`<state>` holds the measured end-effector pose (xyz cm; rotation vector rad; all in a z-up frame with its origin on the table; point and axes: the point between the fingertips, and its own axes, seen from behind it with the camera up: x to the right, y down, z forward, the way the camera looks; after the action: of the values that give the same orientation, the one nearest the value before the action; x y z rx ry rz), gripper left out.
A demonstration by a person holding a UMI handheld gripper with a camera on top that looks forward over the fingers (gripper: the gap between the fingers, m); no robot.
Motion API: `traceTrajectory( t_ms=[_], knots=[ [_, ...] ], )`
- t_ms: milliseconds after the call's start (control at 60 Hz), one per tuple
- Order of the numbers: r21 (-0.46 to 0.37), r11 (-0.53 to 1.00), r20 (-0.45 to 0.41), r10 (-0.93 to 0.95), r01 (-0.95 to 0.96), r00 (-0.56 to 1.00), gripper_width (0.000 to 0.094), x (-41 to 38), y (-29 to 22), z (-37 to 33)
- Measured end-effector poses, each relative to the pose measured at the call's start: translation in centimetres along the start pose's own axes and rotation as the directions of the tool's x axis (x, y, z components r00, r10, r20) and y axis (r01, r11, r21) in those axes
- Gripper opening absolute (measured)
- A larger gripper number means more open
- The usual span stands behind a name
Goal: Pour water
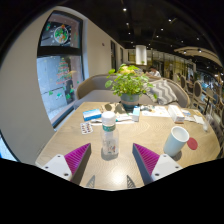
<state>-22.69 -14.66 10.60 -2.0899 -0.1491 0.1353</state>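
The claw (109,158) has two pale, whitish fingers (62,166), broad and blocky. Each bears a magenta pad (76,156) on its inner face, ribbed with fine diagonal grooves.

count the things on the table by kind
bottle: 1, between the open claw fingers
cups: 2, white and a small one
potted plant: 1
red disc: 1
total: 5, flat items near the plant left out
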Motion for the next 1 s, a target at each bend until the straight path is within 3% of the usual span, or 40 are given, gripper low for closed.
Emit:
traceTrajectory(
  t_ms=[217, 350, 433, 650, 750, 833, 917, 1000],
  knots=[
    [0.053, 0.998, -0.022, -0.014, 0.015, 1.000, 0.0846, -0.5, -0.2, 9.5],
    [0.055, 0.998, -0.037, -0.041, 0.043, 0.998, 0.0674, -0.3, 0.9, 12.9],
    [0.075, 0.996, -0.037, -0.050, 0.053, 0.998, 0.0505, -0.4, 0.8, 13.6],
    [0.071, 0.997, -0.029, -0.025, 0.027, 0.999, 0.0396, -0.8, 0.8, 13.0],
    [0.069, 0.997, -0.014, 0.029, -0.028, 0.999, 0.0395, -0.5, -0.3, 12.0],
    [0.087, 0.985, 0.020, 0.147, -0.148, 0.989, 0.0395, -0.8, -2.8, 10.4],
    [0.094, 0.923, 0.124, 0.361, -0.373, 0.924, 0.0396, -0.2, -5.8, 8.4],
    [0.062, 0.774, 0.249, 0.599, -0.630, 0.761, 0.0395, 0.4, -9.4, 6.2]
  ],
)
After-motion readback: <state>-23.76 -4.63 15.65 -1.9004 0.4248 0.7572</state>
